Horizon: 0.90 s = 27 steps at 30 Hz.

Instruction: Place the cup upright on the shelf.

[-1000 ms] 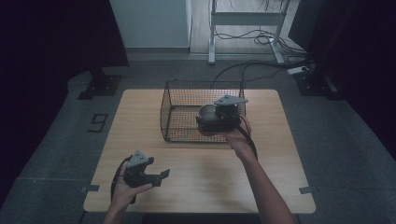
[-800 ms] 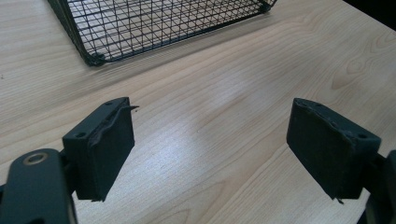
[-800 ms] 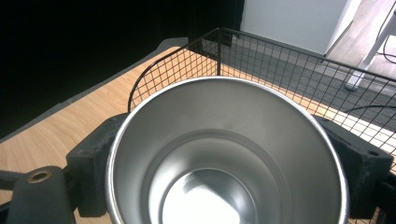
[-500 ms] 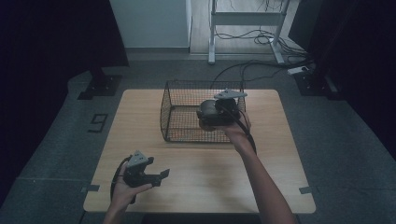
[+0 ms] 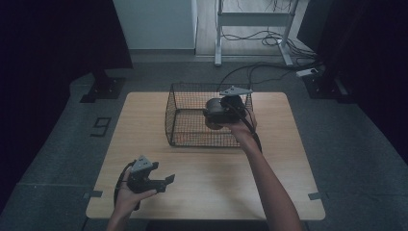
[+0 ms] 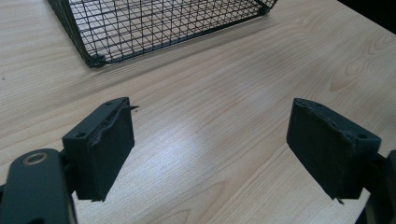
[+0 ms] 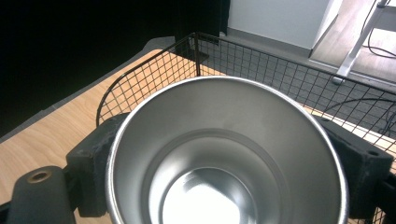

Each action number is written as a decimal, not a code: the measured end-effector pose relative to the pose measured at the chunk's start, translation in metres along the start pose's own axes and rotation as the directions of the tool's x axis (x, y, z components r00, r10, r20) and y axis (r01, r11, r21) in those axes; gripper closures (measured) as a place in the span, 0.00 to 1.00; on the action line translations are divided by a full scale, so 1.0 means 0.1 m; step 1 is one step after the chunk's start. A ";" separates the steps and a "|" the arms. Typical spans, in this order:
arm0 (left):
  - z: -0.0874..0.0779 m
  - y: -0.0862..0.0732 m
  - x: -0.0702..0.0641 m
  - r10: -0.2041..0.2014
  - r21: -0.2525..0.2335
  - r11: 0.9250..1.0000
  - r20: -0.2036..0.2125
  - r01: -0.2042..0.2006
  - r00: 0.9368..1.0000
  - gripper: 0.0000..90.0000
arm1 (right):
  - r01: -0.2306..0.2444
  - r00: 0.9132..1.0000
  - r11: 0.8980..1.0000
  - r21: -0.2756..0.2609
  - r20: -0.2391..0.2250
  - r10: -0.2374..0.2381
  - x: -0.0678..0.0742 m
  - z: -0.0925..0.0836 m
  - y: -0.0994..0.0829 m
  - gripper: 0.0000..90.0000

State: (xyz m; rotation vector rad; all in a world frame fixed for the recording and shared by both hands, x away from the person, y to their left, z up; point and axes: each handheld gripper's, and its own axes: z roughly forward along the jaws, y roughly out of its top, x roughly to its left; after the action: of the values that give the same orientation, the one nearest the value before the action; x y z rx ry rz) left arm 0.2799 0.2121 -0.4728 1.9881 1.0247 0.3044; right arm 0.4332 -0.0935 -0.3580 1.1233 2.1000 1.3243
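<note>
Low at the table's (image 5: 144, 120) near left edge in the high view: left gripper (image 5: 161, 182), jaws spread wide over bare wood, nothing between them. From its own camera, closer detail: two black pads (image 6: 105, 149) well apart, wood grain in the gap, the wire basket's (image 6: 154, 28) near corner beyond.

Farther right, high view: right gripper (image 5: 216, 113) raised at the basket's (image 5: 192, 139) right end, a dark rounded shape in its jaws, hard to identify from above. Plain from the right gripper view: a steel cup (image 7: 224, 154), mouth toward the camera, inside empty and shiny, clamped between both pads (image 7: 91, 163) pressing its outer wall left and right, basket mesh (image 7: 261, 60) behind and below.

Against a second ago: cup and right gripper shifted farther toward the back of the basket; left gripper unchanged in place and spread.
</note>
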 end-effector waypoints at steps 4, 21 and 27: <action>0.00 0.00 0.00 0.000 0.001 1.000 0.003 0.000 1.000 0.17 | -0.001 1.000 1.000 0.009 0.010 0.001 -0.04 0.07 0.04 0.15; -0.01 0.00 0.02 -0.005 -0.005 1.000 0.007 0.005 1.000 0.17 | -0.024 0.999 0.998 0.051 0.050 0.021 -0.20 0.33 0.17 0.15; -0.02 0.00 0.01 -0.002 -0.007 1.000 0.009 0.002 1.000 0.17 | -0.027 0.998 0.997 0.070 0.058 0.023 -0.26 0.46 0.17 0.15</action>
State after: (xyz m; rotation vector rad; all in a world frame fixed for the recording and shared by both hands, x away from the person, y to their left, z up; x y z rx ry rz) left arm 0.2798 0.2138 -0.4718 1.9798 1.0189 0.2972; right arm 0.4877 -0.0848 -0.3660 1.2061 2.1128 1.2235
